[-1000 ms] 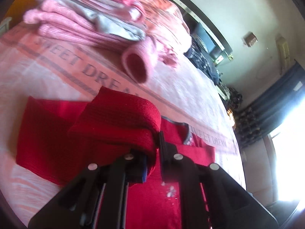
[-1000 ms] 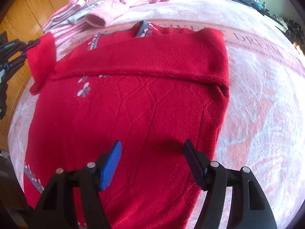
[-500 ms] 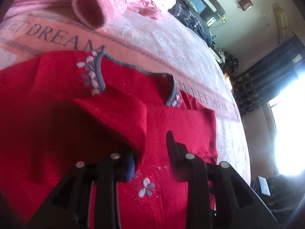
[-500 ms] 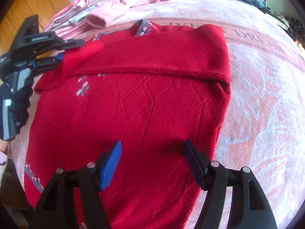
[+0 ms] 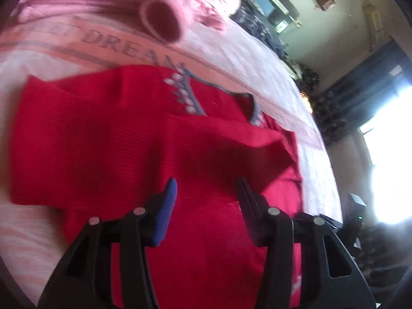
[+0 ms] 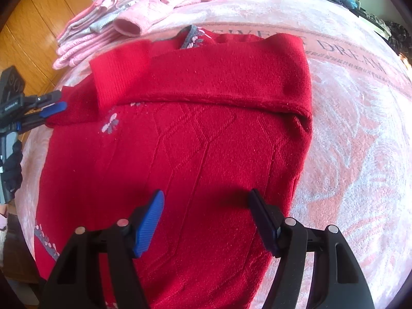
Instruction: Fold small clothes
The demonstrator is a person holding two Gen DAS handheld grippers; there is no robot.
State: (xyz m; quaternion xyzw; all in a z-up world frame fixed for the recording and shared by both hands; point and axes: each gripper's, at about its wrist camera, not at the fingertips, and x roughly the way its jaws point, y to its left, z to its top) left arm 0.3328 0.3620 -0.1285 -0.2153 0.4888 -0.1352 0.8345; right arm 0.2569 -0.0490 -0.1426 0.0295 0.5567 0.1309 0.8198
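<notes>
A red sweater is spread flat on a pink blanket, with both sleeves laid across the chest. The left gripper is held just above the folded sleeve; its jaws are apart and nothing is gripped between them. The right gripper is held over the lower body of the sweater, its jaws likewise apart and empty.

The risk is judged to lie in the loose sleeves. The left sleeve's cuff is only draped over the other sleeve, not pressed, so it could be dragged out of line if the knit is snagged by a finger tip as a gripper is drawn away or lowered again. If only the top layer is pinched at the hem, the back layer could be left behind and the fold made crooked. A stack of pink clothes is seen just beside the collar, and it could be toppled by a careless sweep.
</notes>
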